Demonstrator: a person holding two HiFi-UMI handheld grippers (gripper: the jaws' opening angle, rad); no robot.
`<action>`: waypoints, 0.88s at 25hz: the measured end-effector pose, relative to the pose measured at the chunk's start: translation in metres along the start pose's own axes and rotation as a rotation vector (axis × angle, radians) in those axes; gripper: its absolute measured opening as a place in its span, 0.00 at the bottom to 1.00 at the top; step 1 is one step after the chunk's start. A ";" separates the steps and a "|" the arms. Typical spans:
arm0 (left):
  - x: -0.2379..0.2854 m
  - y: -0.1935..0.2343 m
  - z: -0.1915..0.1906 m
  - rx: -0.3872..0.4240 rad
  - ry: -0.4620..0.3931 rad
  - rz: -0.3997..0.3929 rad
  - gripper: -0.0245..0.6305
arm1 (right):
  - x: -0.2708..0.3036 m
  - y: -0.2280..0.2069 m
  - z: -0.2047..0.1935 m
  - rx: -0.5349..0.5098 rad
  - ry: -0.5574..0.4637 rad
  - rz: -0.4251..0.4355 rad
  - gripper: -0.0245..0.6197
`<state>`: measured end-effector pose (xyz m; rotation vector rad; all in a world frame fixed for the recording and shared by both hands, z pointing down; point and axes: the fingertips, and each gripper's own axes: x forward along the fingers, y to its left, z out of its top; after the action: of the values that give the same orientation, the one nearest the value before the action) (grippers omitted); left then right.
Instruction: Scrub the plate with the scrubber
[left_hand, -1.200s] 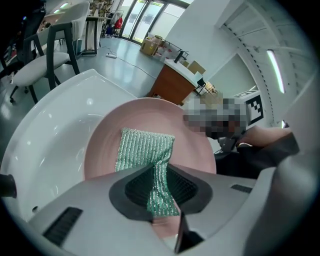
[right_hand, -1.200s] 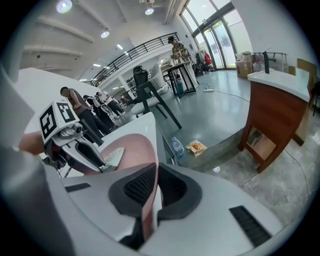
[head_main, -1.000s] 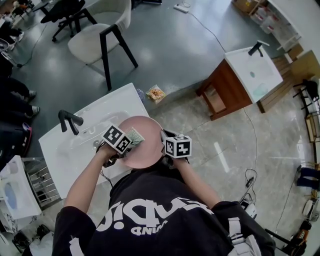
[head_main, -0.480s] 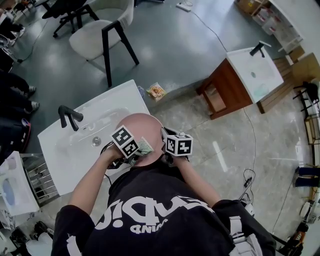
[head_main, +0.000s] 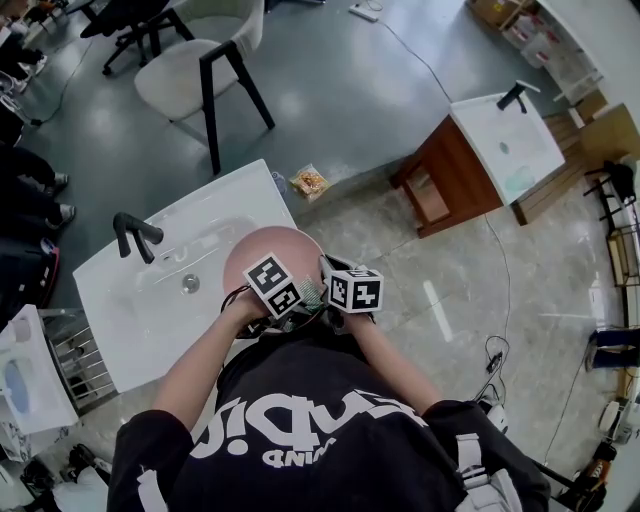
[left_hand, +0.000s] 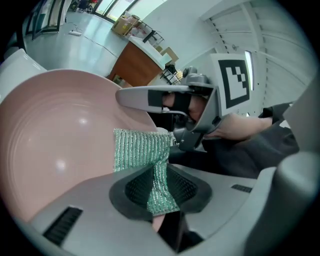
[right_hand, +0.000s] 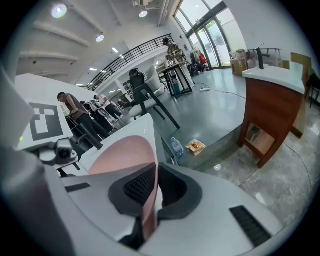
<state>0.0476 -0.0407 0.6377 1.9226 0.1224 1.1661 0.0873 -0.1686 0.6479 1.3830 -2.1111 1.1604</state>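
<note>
Scrubbing round pink ceramic plate (head_main: 262, 250) at white sink basin (head_main: 140, 310) edge.
Right gripper (right_hand: 150, 192) clamped plate rim to steady it; left gripper (left_hand: 161, 187) pinched green mesh scrubber (left_hand: 141, 150) against plate's face.

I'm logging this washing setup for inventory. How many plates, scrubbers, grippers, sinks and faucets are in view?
plate: 1
scrubber: 1
grippers: 2 (left gripper, right gripper)
sinks: 2 (near sink, far sink)
faucets: 2 (near faucet, far faucet)
Total: 8
</note>
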 end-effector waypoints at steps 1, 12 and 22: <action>0.000 0.001 0.003 -0.006 -0.016 -0.002 0.18 | 0.000 0.000 0.000 0.001 0.001 0.000 0.08; -0.005 0.018 0.032 -0.028 -0.117 0.072 0.18 | 0.000 -0.001 -0.003 0.013 0.015 0.015 0.08; -0.020 0.036 0.034 -0.028 -0.132 0.134 0.18 | -0.001 -0.002 -0.002 0.008 0.019 0.022 0.08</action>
<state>0.0508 -0.0942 0.6428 2.0014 -0.0946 1.1173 0.0889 -0.1662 0.6491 1.3499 -2.1160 1.1868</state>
